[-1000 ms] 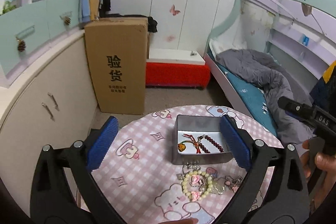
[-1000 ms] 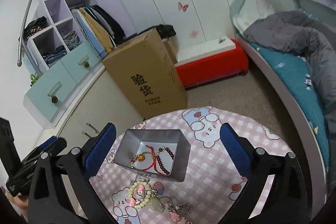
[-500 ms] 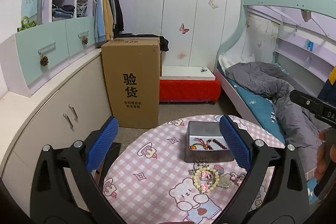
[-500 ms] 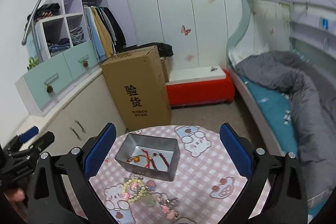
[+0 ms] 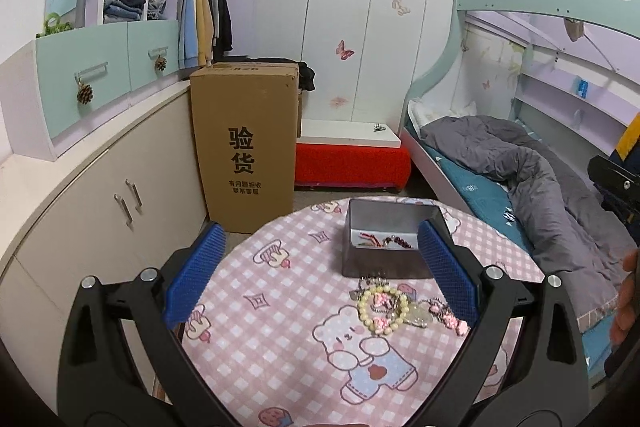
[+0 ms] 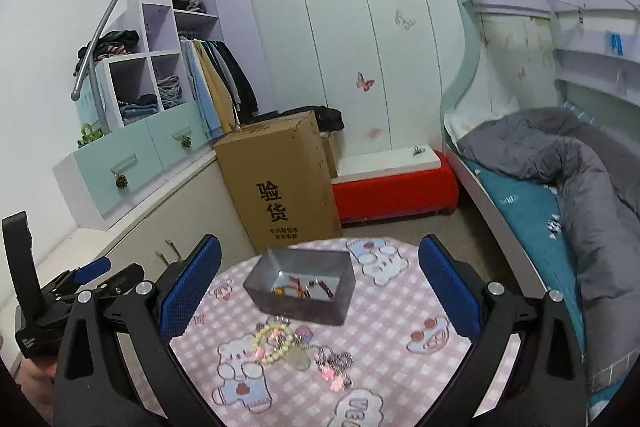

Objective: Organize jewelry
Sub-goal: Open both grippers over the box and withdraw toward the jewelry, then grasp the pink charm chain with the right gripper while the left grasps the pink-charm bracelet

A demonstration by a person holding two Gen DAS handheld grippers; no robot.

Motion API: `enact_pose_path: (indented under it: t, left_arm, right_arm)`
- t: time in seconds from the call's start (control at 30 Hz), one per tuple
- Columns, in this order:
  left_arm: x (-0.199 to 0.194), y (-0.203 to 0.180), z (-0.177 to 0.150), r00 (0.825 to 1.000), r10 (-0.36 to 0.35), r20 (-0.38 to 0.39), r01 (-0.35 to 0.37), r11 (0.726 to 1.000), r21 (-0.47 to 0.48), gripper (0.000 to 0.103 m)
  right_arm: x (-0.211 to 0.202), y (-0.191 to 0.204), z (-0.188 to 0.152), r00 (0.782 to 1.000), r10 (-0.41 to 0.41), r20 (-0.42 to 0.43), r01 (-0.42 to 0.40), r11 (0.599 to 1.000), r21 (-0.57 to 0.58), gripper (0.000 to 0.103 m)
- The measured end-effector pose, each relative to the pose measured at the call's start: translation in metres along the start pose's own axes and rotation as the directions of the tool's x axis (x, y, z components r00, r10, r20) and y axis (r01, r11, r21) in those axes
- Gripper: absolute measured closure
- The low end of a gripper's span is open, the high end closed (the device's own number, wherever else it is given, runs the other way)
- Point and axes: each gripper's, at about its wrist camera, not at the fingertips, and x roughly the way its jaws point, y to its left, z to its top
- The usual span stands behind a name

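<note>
A grey metal tin [image 5: 384, 259] [image 6: 340, 303] sits on the round table with a pink checked cloth [image 5: 280, 327] [image 6: 400, 339]. Inside lie a red cord bracelet [image 5: 370, 239] [image 6: 294, 285] and a dark red bead bracelet [image 5: 398, 242] [image 6: 322, 289]. In front of the tin lie a cream pearl bracelet with pink bows [image 5: 382, 311] [image 6: 272, 343], a pale pendant [image 5: 418, 315] and pink chain pieces [image 5: 450, 319] [image 6: 334, 367]. My left gripper [image 5: 320, 275] and right gripper [image 6: 318, 289] are open and empty, held above the table's near side.
A tall cardboard box [image 5: 246, 147] stands on the floor behind the table, next to a red bench [image 5: 352, 163]. Low cabinets [image 5: 100, 195] run along the left. A bunk bed with a grey duvet [image 5: 520, 163] is on the right.
Both grippers have risen and pulled back from the table, so the tin and the jewelry look smaller and lower. Both stay open and empty. The jewelry has not moved.
</note>
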Motion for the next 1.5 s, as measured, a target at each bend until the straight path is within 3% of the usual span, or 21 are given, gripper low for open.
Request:
enact_pose_path:
  t: [0.17, 0.27, 0.43, 0.57, 0.73, 0.87, 0.93, 0.97, 1.07, 1.13, 1.2, 1.4, 1.47, 1.5]
  left_arm:
    - [0.008, -0.005, -0.017, 0.999, 0.002, -0.045, -0.001, 1.000, 0.017, 0.008]
    - [0.013, -0.010, -0.029, 0.997, -0.007, -0.079, 0.010, 0.999, 0.032, 0.008]
    - [0.029, -0.016, -0.050, 0.990, 0.001, -0.141, 0.008, 0.998, 0.063, 0.008]
    - [0.042, -0.018, -0.065, 0.982, 0.006, -0.190, 0.008, 0.997, 0.073, 0.008]
    - [0.051, -0.019, -0.076, 0.972, -0.005, -0.235, 0.023, 0.997, 0.072, 0.008]
    - [0.057, -0.024, -0.081, 0.968, -0.001, -0.251, 0.024, 0.996, 0.089, 0.008]
    - [0.061, -0.024, -0.083, 0.966, 0.000, -0.258, 0.025, 0.995, 0.092, 0.008]
    - [0.063, -0.025, -0.083, 0.966, 0.001, -0.260, 0.024, 0.995, 0.095, 0.008]
    - [0.070, -0.027, -0.085, 0.964, 0.004, -0.268, 0.027, 0.993, 0.111, 0.008]
    - [0.077, -0.030, -0.087, 0.961, 0.009, -0.275, 0.028, 0.991, 0.128, 0.008]
    - [0.086, -0.032, -0.089, 0.959, 0.010, -0.282, 0.030, 0.990, 0.139, 0.008]
    - [0.114, -0.040, -0.098, 0.948, 0.012, -0.318, 0.047, 0.983, 0.178, 0.008]
    - [0.120, -0.043, -0.099, 0.945, 0.010, -0.327, 0.053, 0.981, 0.184, 0.008]
    - [0.122, -0.044, -0.099, 0.944, 0.008, -0.329, 0.056, 0.981, 0.185, 0.008]
  right_arm:
    - [0.005, -0.005, -0.024, 0.994, -0.074, -0.075, 0.071, 0.997, -0.039, 0.008]
    - [0.022, -0.010, -0.050, 0.978, -0.108, -0.179, 0.098, 0.993, -0.063, 0.008]
    - [0.052, -0.018, -0.095, 0.931, -0.132, -0.341, 0.111, 0.991, -0.080, 0.008]
    - [0.071, -0.022, -0.123, 0.894, -0.145, -0.424, 0.113, 0.989, -0.099, 0.008]
    - [0.090, -0.023, -0.139, 0.867, -0.104, -0.487, 0.068, 0.994, -0.091, 0.030]
    - [0.104, -0.019, -0.141, 0.863, -0.096, -0.496, 0.050, 0.993, -0.105, 0.032]
    - [0.110, -0.017, -0.144, 0.855, -0.094, -0.510, 0.039, 0.992, -0.118, 0.049]
    - [0.111, -0.014, -0.146, 0.862, -0.109, -0.495, 0.041, 0.988, -0.146, 0.051]
    - [0.113, -0.008, -0.149, 0.869, -0.128, -0.478, 0.028, 0.977, -0.211, 0.078]
    - [0.112, -0.011, -0.148, 0.868, -0.111, -0.485, 0.017, 0.981, -0.194, 0.091]
    - [0.111, -0.013, -0.148, 0.867, -0.107, -0.487, 0.018, 0.983, -0.184, 0.095]
    - [0.110, -0.018, -0.148, 0.869, -0.079, -0.488, 0.010, 0.990, -0.144, 0.095]
    - [0.110, -0.023, -0.147, 0.868, -0.059, -0.493, 0.007, 0.994, -0.107, 0.087]
    - [0.109, -0.023, -0.146, 0.870, -0.056, -0.491, 0.008, 0.995, -0.099, 0.071]
